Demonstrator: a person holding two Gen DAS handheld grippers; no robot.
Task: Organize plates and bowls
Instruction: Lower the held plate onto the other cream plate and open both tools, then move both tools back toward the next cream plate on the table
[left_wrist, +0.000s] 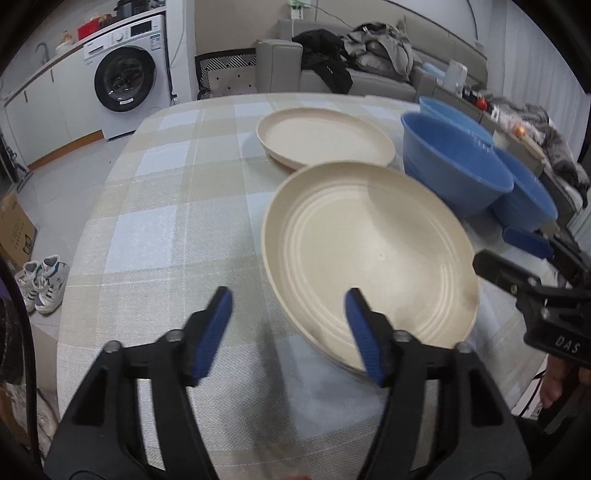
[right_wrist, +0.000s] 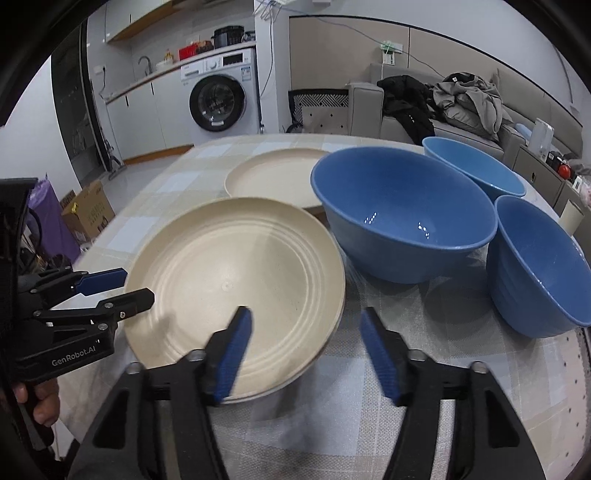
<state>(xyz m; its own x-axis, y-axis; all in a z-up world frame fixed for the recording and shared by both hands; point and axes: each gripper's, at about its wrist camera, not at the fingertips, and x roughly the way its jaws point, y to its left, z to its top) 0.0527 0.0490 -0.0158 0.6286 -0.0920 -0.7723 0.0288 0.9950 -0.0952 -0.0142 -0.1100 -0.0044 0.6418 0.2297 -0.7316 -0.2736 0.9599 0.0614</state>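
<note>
Left wrist view: left gripper released, jaws apart; cream plate overlaps its right jaw.

Right wrist view: right gripper released; plate rim between jaws. Risk: closing off-centre tips it.

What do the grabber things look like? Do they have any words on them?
Both are black plastic clamps with ribbed blue pads. The left gripper reads "GenRobot.AI" in white on its side. The right gripper shows white letters "DAS".
</note>
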